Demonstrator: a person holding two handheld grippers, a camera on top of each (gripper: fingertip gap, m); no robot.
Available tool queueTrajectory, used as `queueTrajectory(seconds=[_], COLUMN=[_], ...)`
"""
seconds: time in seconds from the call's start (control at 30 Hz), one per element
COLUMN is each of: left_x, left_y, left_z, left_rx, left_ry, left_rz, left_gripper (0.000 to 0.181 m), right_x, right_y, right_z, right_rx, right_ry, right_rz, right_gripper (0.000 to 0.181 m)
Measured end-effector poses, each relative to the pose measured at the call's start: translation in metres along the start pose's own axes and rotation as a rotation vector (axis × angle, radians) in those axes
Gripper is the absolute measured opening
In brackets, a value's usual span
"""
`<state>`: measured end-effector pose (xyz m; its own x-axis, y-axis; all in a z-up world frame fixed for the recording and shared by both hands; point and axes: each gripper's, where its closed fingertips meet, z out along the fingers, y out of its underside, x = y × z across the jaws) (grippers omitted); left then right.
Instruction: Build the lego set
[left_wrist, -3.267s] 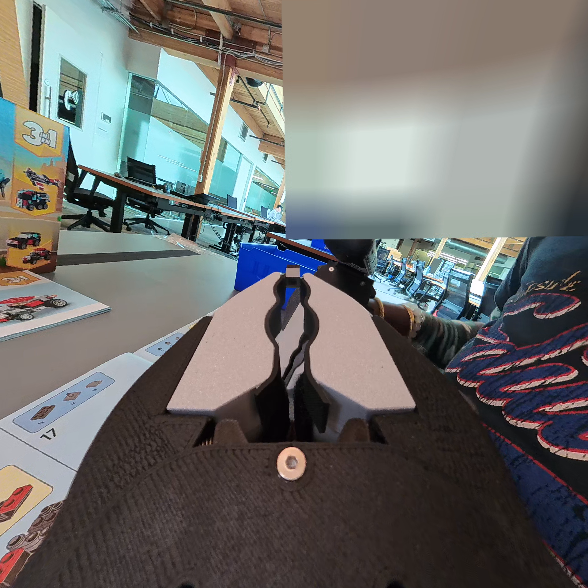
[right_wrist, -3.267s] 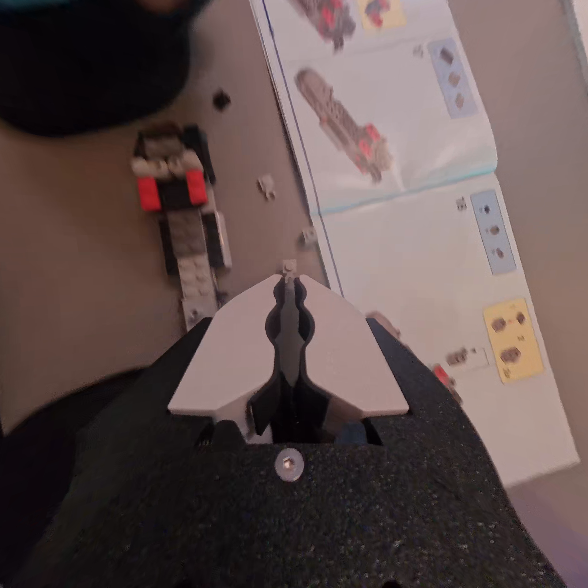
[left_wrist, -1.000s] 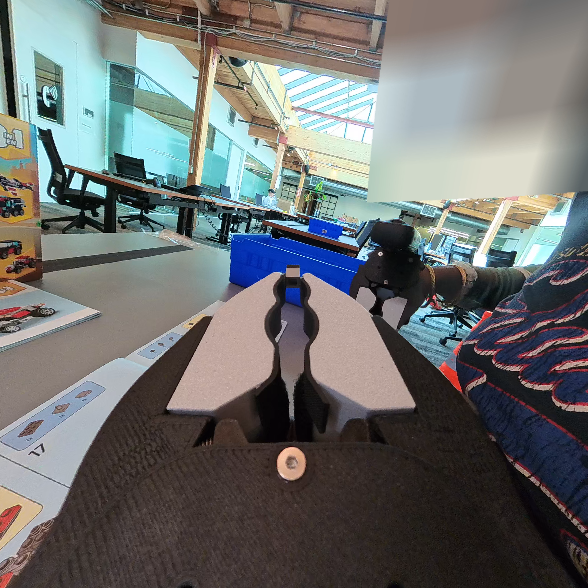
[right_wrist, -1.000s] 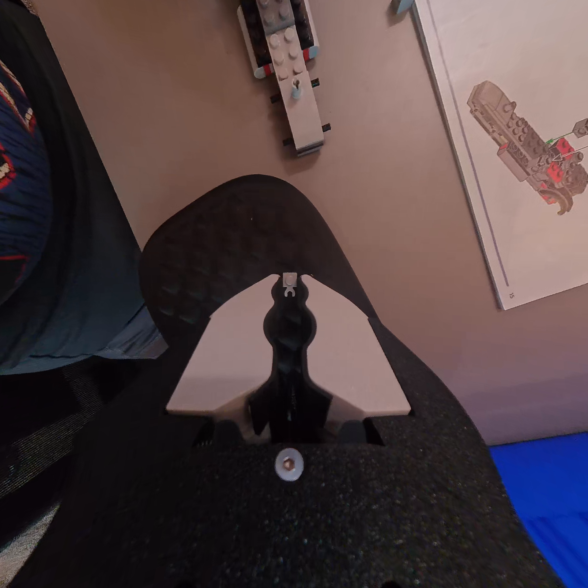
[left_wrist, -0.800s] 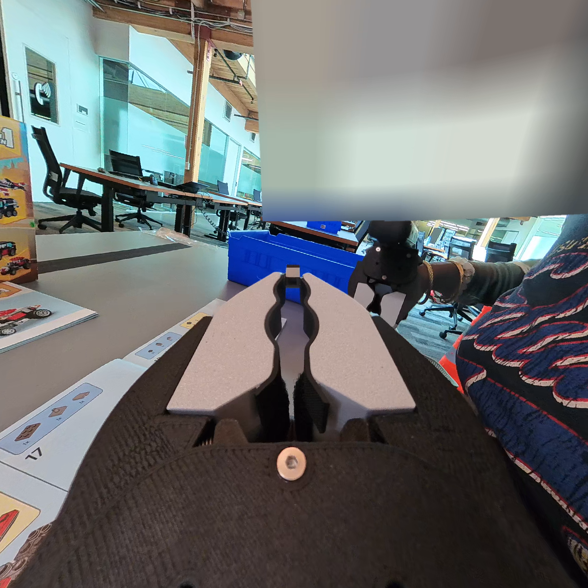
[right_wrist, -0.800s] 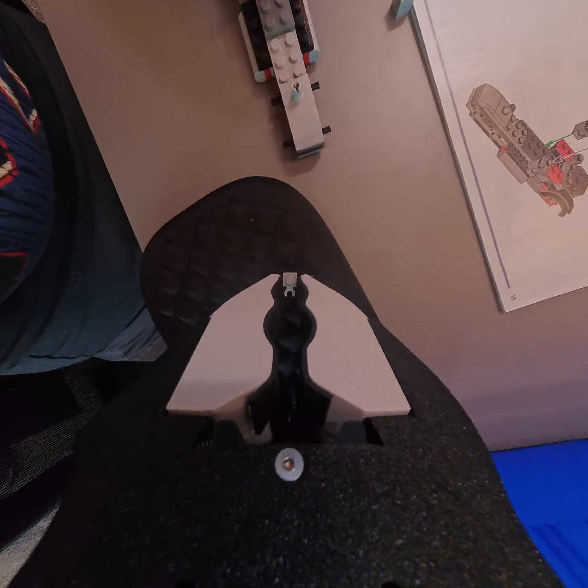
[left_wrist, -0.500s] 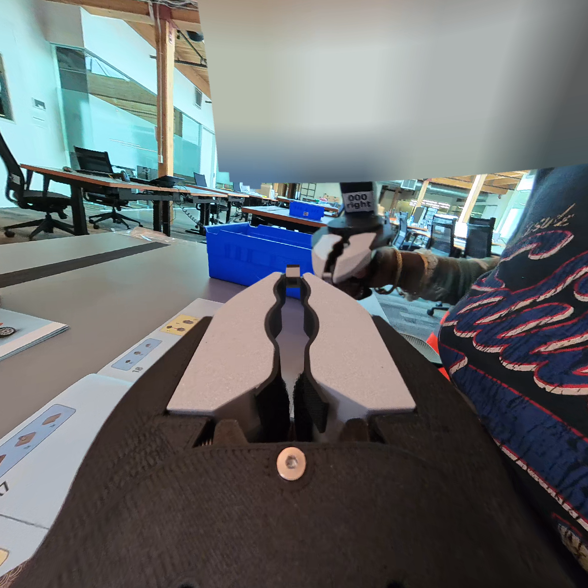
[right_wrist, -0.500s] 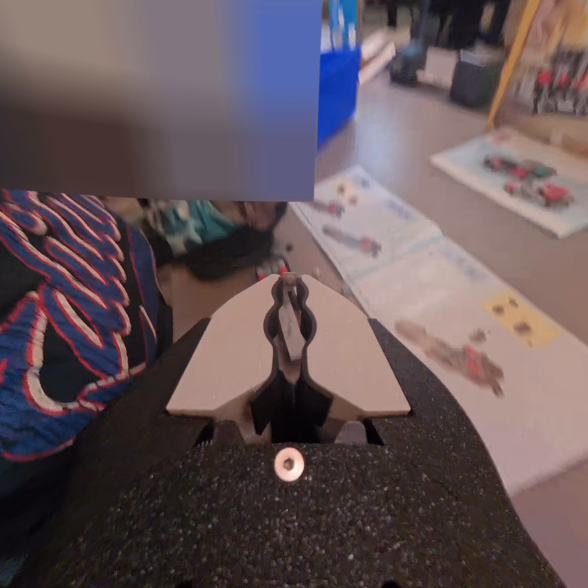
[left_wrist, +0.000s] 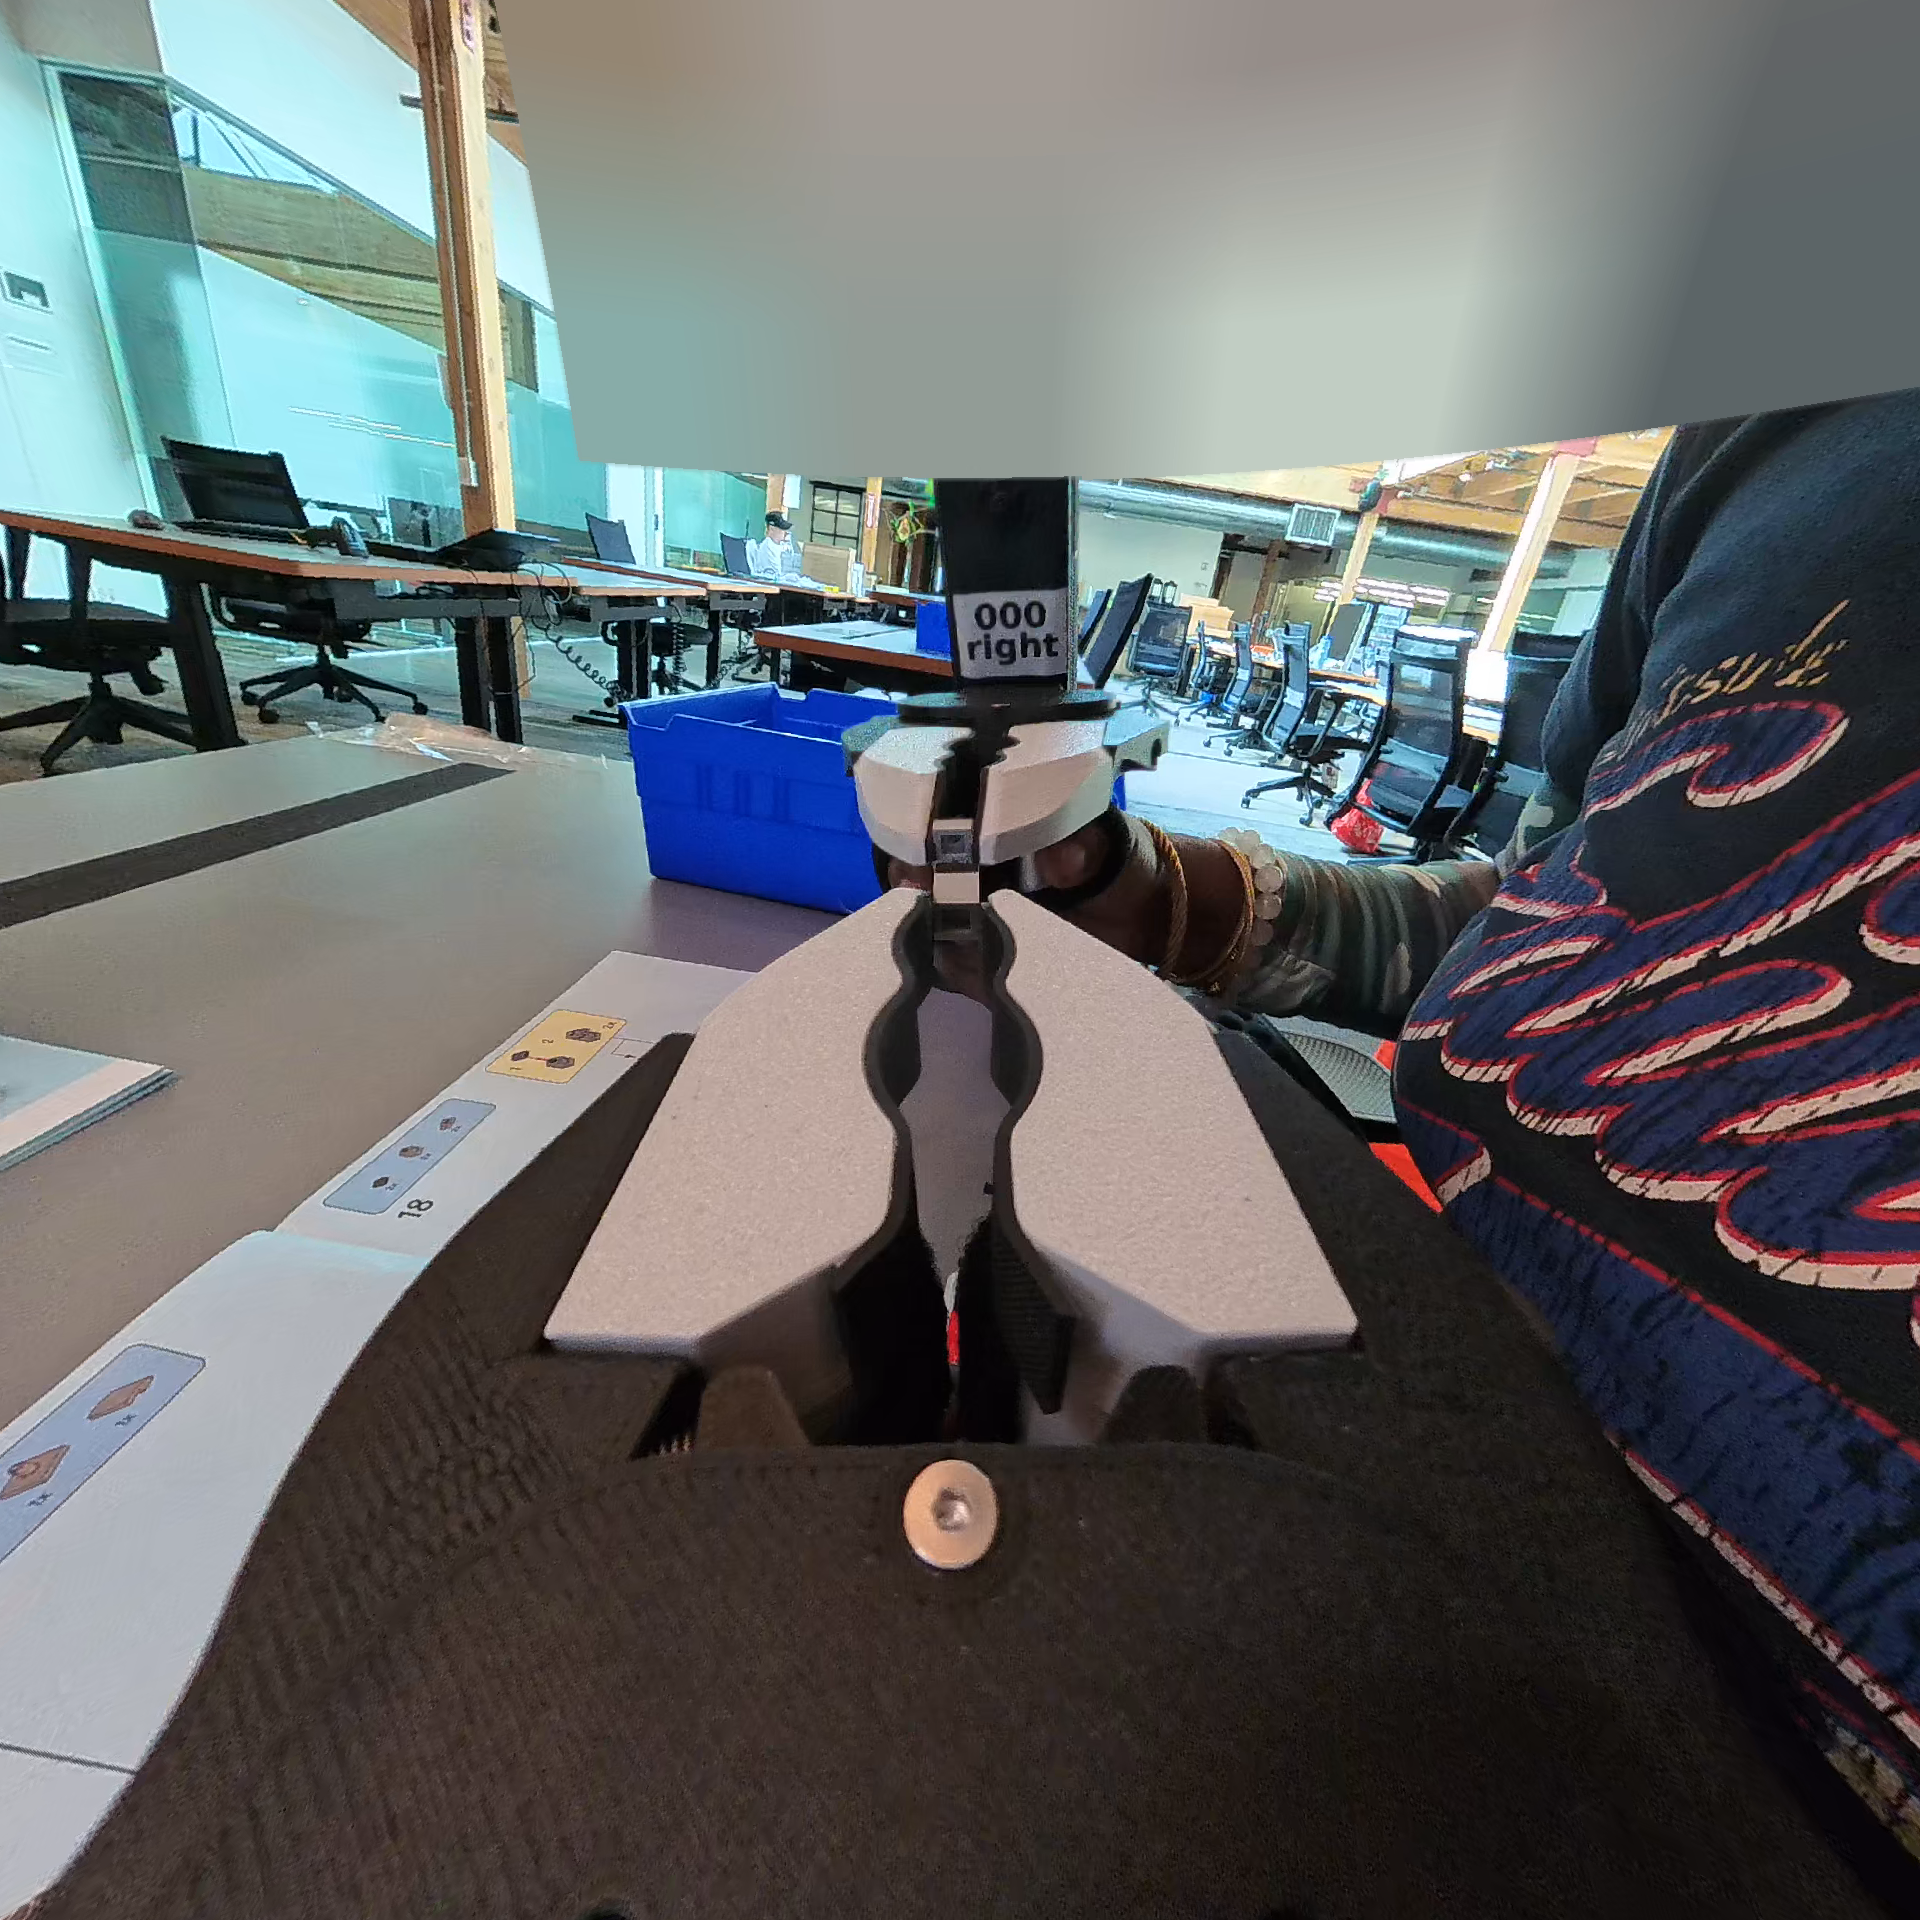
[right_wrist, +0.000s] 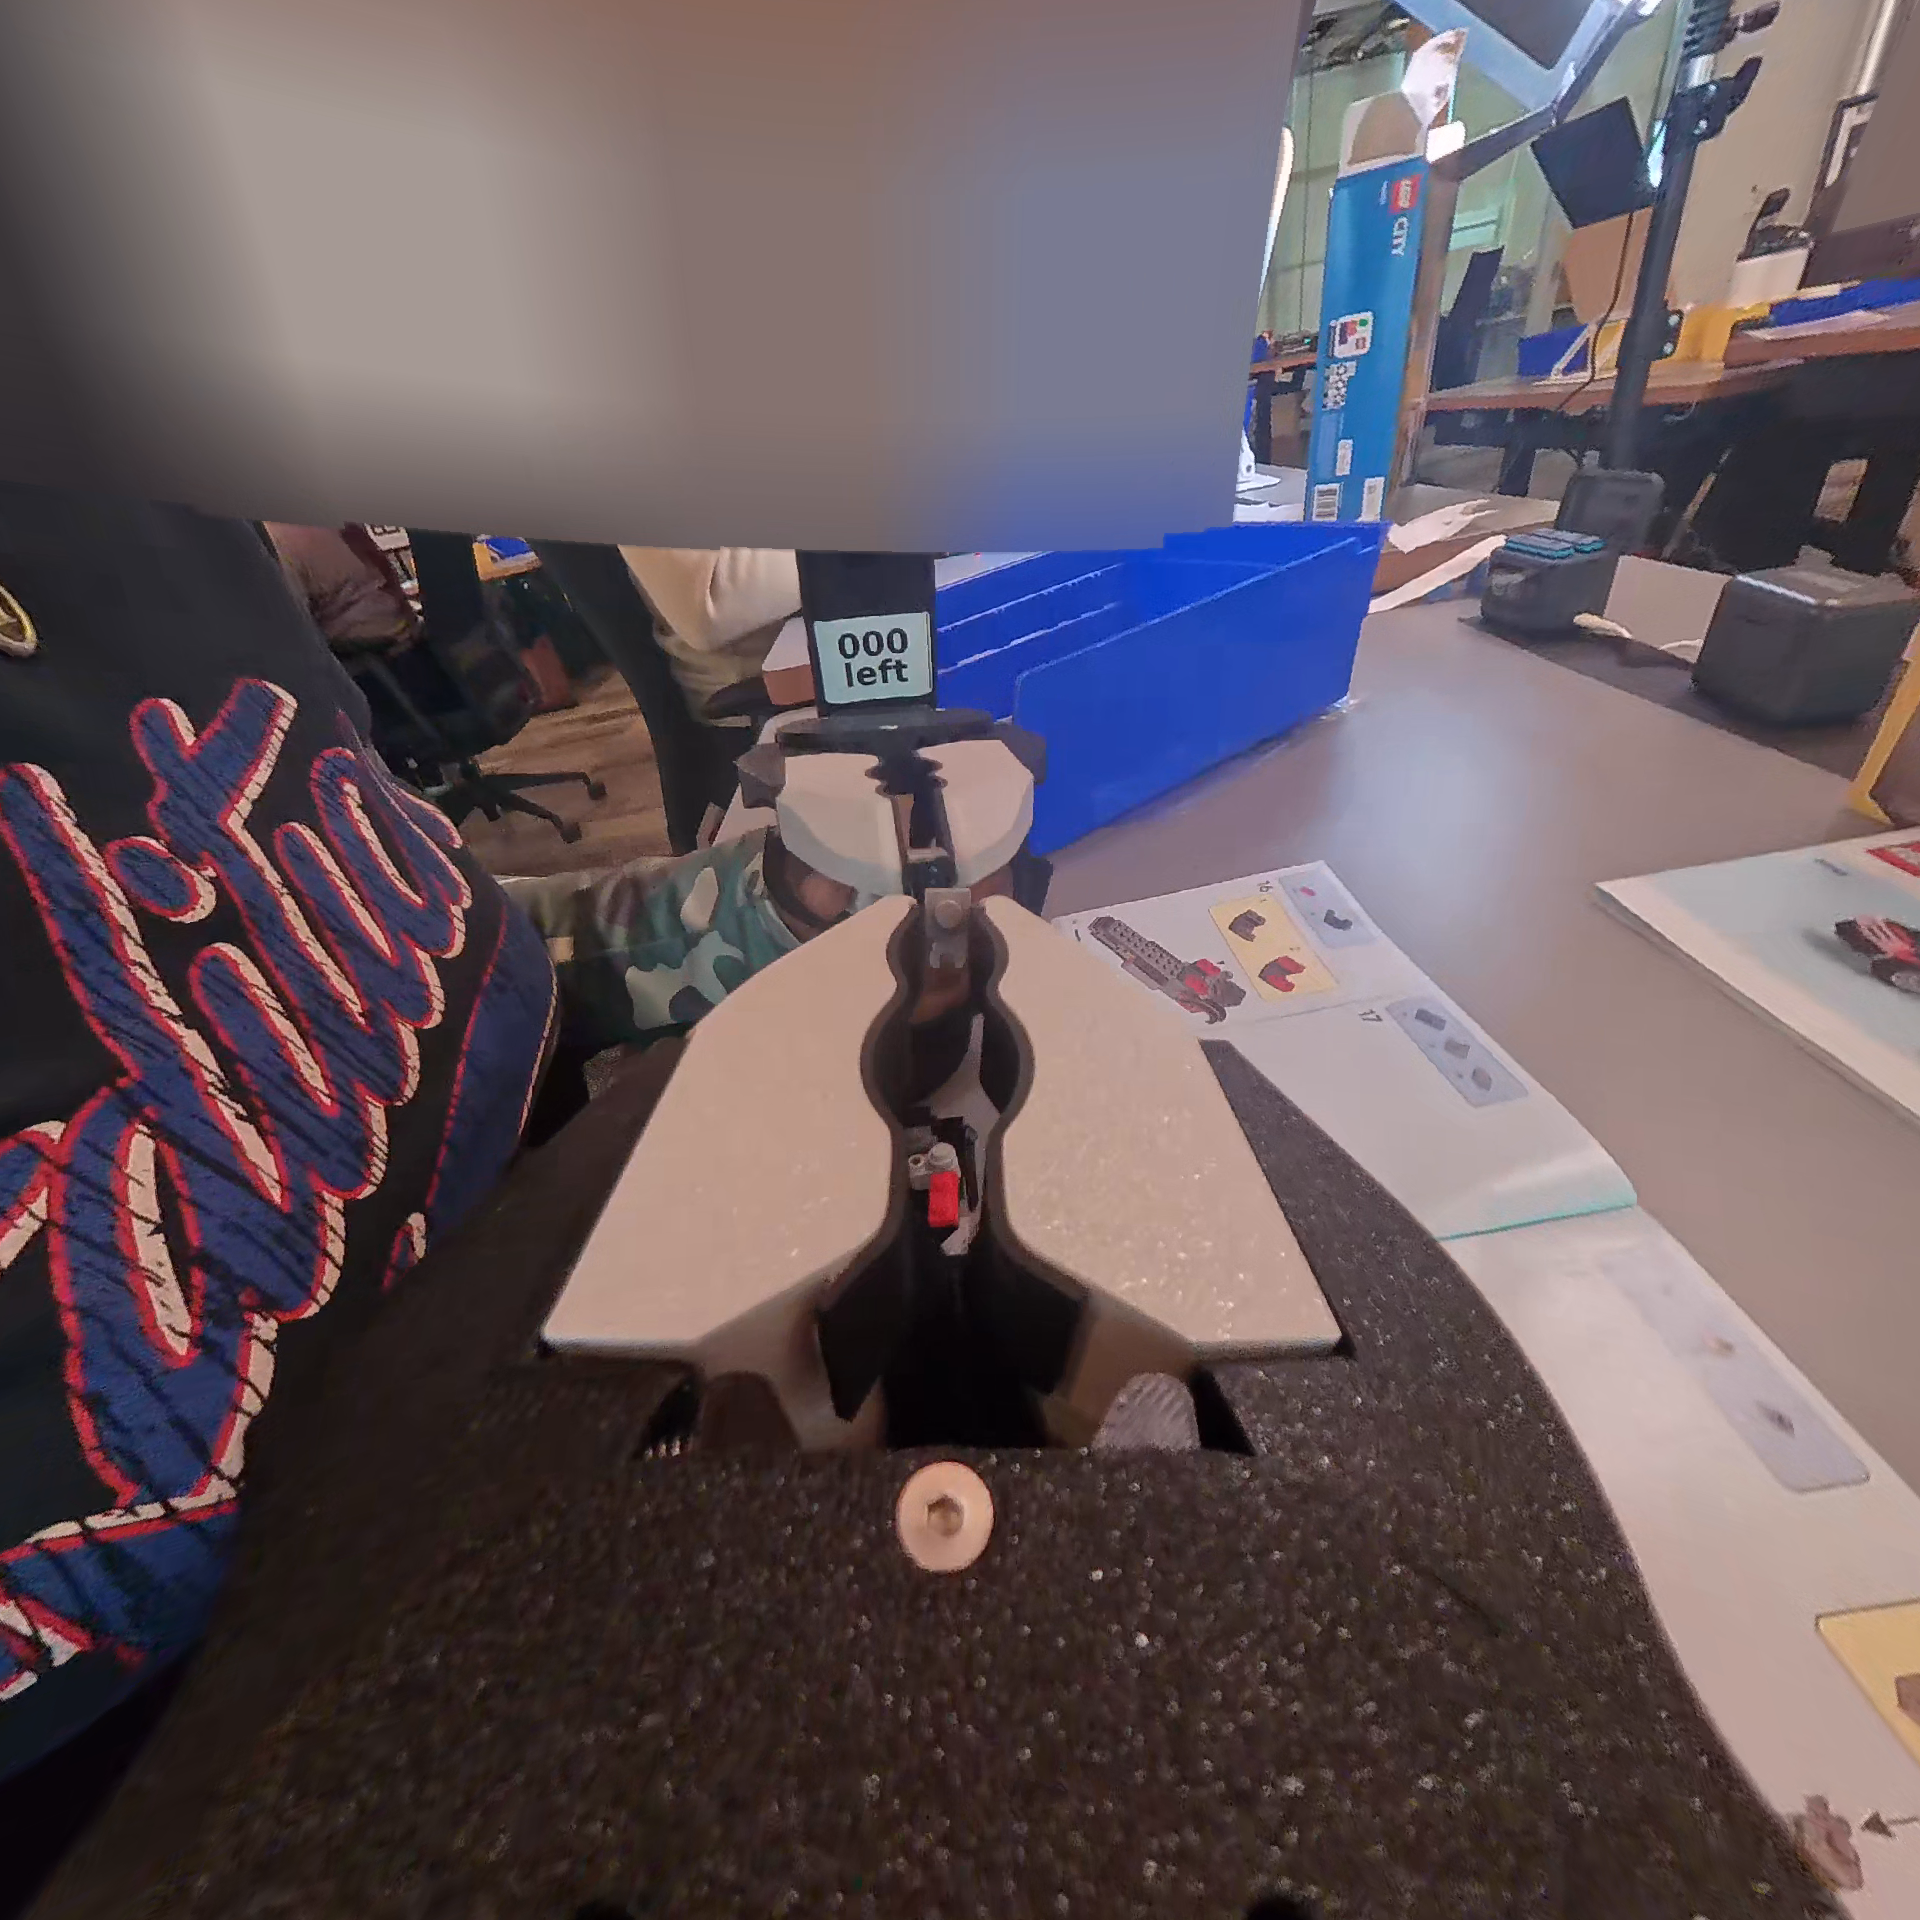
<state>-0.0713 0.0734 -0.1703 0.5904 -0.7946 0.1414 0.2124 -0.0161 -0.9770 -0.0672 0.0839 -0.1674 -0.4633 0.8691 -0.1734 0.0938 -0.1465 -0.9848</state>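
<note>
Left gripper (left_wrist: 953, 914) pinching small grey piece (left_wrist: 954, 889), tip to tip with right gripper (left_wrist: 953, 844); join partly hidden. Grey table (left_wrist: 312, 935), blue bin (left_wrist: 748, 790), open office beyond.

Right wrist view: right gripper (right_wrist: 948, 920) nipping grey clip piece (right_wrist: 945, 927); instruction booklet (right_wrist: 1455, 1091), lego model (right_wrist: 940, 1184) glimpsed between fingers.

A grey counter (left_wrist: 312, 935) carries an open instruction booklet (right_wrist: 1455, 1122) near its front edge. A second booklet (right_wrist: 1766, 956) lies flat farther out. A blue bin (left_wrist: 758, 790) stands behind them, and a tall blue box (right_wrist: 1366, 343) stands upright beyond the bin.
</note>
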Motion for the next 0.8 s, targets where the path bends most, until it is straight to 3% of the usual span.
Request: queueTrajectory(seconds=[0.8], left_x=[0.002], left_y=[0.002], left_z=[0.002], left_rx=[-0.005], left_ry=[0.015], left_rz=[-0.007], left_gripper=[0.008], right_x=[-0.004], right_y=[0.004], right_z=[0.01], right_rx=[0.036], right_ry=[-0.044], right_rz=[0.035], right_gripper=[0.008])
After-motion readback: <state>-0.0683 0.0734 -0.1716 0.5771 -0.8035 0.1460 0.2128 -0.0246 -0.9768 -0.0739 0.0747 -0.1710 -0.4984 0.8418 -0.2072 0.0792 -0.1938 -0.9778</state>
